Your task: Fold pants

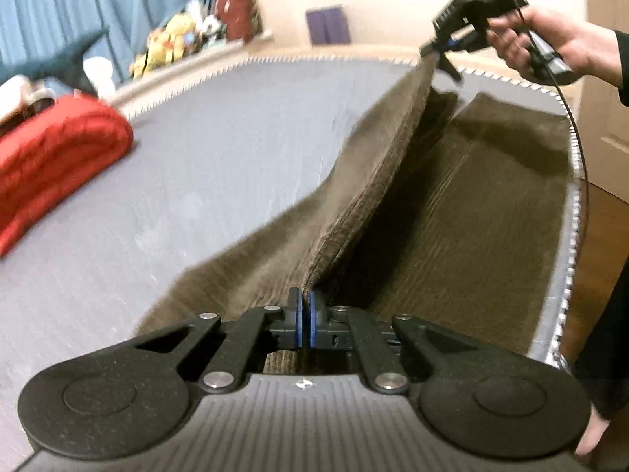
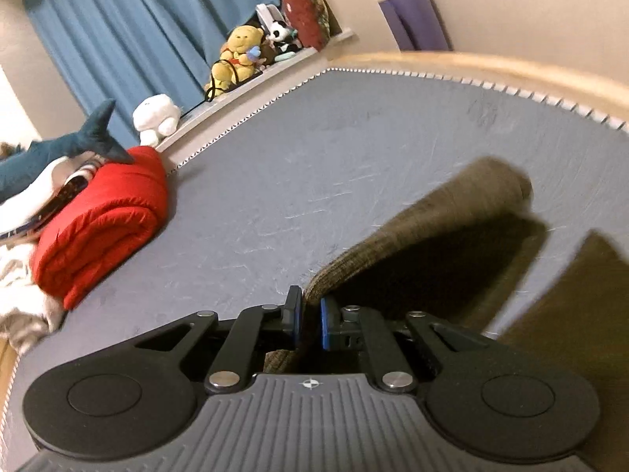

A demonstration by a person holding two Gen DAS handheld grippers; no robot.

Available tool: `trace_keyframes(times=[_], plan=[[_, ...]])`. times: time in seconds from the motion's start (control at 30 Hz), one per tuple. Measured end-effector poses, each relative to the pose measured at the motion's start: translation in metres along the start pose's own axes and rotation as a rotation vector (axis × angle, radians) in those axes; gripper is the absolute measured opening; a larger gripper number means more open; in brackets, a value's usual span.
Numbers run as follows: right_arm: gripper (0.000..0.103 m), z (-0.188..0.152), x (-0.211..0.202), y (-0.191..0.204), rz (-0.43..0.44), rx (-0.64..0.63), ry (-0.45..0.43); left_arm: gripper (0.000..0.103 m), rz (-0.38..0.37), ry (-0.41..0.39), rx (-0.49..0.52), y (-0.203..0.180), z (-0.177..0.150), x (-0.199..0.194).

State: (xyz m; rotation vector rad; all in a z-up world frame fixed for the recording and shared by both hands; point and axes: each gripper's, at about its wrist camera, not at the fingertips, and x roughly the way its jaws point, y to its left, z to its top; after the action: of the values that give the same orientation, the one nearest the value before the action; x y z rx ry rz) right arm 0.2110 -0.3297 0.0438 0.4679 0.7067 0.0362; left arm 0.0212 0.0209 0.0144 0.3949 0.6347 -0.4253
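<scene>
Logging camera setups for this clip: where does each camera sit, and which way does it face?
Left wrist: on the left hand-held gripper, looking along the brown pants across the bed; the right hand-held gripper and hand show.
Right wrist: on the right hand-held gripper, facing the bed's far side; no hand shows.
Shared: pants, bed, red blanket.

Each hand-held gripper is matte black: the left hand-held gripper (image 1: pixel 306 316) and the right hand-held gripper (image 2: pixel 310 316) share blue pads, silver screws on the linkage arms, round side discs and a ribbed grey housing. A black cable (image 1: pixel 578 149) trails from the right one; the person's sleeve (image 1: pixel 622 67) is dark.
</scene>
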Motion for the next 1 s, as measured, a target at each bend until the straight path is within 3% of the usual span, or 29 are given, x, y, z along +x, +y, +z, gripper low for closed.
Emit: trace_keyframes(times=[0.17, 0.33, 0.43, 0.5, 0.57, 0.63, 0.7, 0.83, 1.0], plan=[[0.009, -0.027, -0.077, -0.008, -0.095, -0.042, 0.082, 0.003, -0.128, -0.048, 0.078, 0.008, -0.011, -0.050], [0.008, -0.080, -0.109, -0.036, -0.208, 0.012, 0.286, 0.003, -0.292, 0.085, 0.257, -0.019, -0.033, -0.043], [0.012, -0.093, -0.109, -0.065, -0.236, 0.147, 0.377, 0.007, -0.356, 0.100, 0.266, -0.025, -0.031, -0.039], [0.018, -0.083, -0.115, -0.081, -0.221, 0.221, 0.344, 0.015, -0.375, 0.044, 0.195, -0.015, -0.020, -0.044], [0.026, -0.063, -0.131, -0.091, -0.258, 0.238, 0.214, 0.031, -0.384, -0.014, 0.113, -0.002, -0.010, -0.048], [0.033, -0.038, -0.145, -0.107, -0.312, 0.244, 0.080, 0.039, -0.364, -0.066, 0.040, 0.009, 0.000, -0.050], [0.034, -0.024, -0.153, -0.133, -0.361, 0.293, 0.020, 0.040, -0.318, -0.074, -0.036, 0.016, 0.005, -0.044], [0.037, -0.031, -0.139, -0.184, -0.414, 0.418, 0.067, 0.041, -0.192, -0.025, -0.109, 0.019, 0.009, -0.024], [0.038, -0.049, -0.103, -0.213, -0.304, 0.448, 0.142, 0.041, -0.129, 0.003, -0.141, 0.022, 0.018, -0.007]])
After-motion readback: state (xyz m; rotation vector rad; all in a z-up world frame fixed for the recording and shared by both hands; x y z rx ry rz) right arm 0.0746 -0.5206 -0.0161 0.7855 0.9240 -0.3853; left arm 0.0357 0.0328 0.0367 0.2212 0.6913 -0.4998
